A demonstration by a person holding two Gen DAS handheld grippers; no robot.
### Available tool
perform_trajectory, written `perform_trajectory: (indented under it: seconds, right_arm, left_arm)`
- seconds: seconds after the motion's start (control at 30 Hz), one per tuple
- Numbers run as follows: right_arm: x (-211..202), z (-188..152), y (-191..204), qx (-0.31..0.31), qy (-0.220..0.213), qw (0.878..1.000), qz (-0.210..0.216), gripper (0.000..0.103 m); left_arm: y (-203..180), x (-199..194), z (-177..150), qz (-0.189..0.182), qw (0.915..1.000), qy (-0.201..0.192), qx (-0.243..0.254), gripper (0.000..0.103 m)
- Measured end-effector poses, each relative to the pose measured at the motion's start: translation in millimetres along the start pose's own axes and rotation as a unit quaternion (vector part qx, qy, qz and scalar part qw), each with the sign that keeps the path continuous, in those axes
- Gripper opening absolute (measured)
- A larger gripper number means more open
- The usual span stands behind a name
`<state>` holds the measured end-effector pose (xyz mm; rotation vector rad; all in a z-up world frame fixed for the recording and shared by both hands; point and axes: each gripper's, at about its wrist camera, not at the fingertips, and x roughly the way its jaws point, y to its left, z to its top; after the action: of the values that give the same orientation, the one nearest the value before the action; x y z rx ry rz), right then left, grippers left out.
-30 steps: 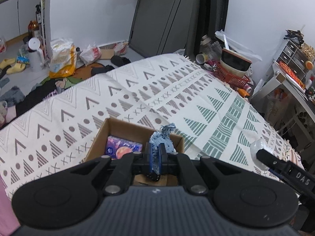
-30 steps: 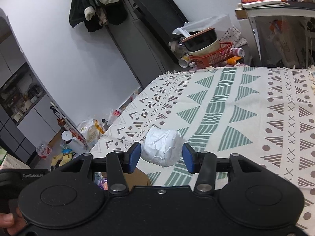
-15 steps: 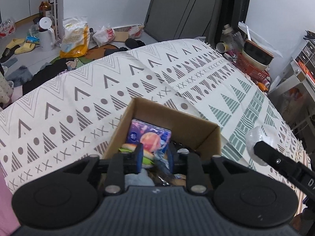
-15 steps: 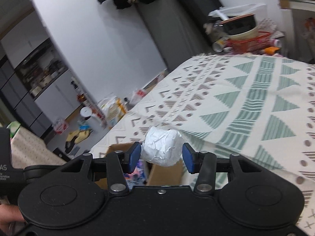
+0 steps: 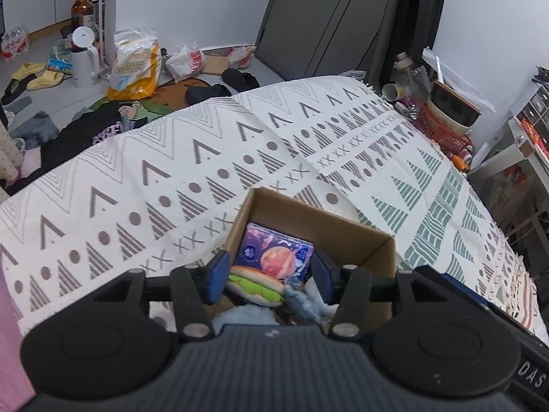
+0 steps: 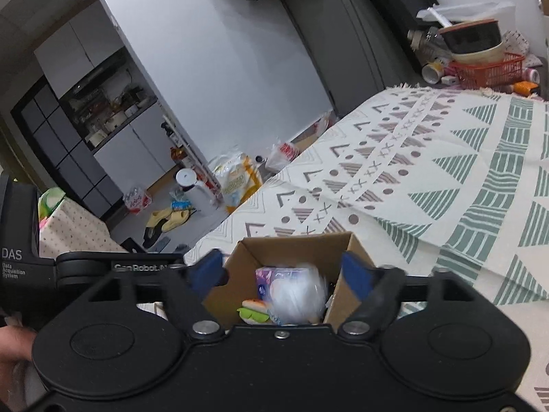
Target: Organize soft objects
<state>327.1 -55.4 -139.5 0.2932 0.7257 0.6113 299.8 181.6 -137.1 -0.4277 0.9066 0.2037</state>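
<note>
Cardboard box [image 5: 360,237] sitting open-topped on patterned cloth [image 5: 171,178], one corner pointing away from both cameras.

Contents, left wrist view: tissue pack [image 5: 274,254] with planet print leaning against far wall, long edges running side to side; burger-shaped toy [image 5: 255,285] lying flat in front of it, long axis left to right; blue knitted piece [image 5: 302,304] just beside burger; pale blue soft item [image 5: 243,317] lying nearest camera.

Contents, right wrist view only: white ball [image 6: 298,295], blurred, appearing in front of tissue pack [image 6: 271,276] and beside burger-shaped toy [image 6: 254,309]; impossible to say whether falling or resting. Knitted piece and pale blue item not made out here.

Left gripper [image 5: 271,276] hanging over near part of box, jaws opening, pads flanking burger and pack without pressing on either. Right gripper [image 6: 283,273] hanging over box [image 6: 298,243], jaws opening wide, white ball lying below and between pads, clear of both.

Left wrist view alone showing slippers [image 5: 36,75], white jug [image 5: 84,56] and yellow bag [image 5: 135,68] lying on floor beyond cloth. Right wrist view alone showing a hand [image 6: 13,346] holding left gripper body at lower left.
</note>
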Motion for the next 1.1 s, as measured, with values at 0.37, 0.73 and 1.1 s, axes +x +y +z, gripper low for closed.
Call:
perform_trajectory:
  seconds: [0.37,0.73,1.1]
  right_arm:
    - [-18,-1,-5,0.001,0.011,1.0,-0.029,0.079]
    - [-61,-5,-7,0.018,0.027,0.998,-0.055,0.079]
    - [-114,-18,11,0.002,0.038,0.995,-0.089,0.088]
  left_arm:
    - [-6,-29,-3,0.02,0.9995,-0.015,0.022,0.075]
    - [-29,-68,-17,0.023,0.9972,-0.008,0.07,0.078]
    - [-36,-117,-43,0.027,0.9954,-0.017,0.09,0.087]
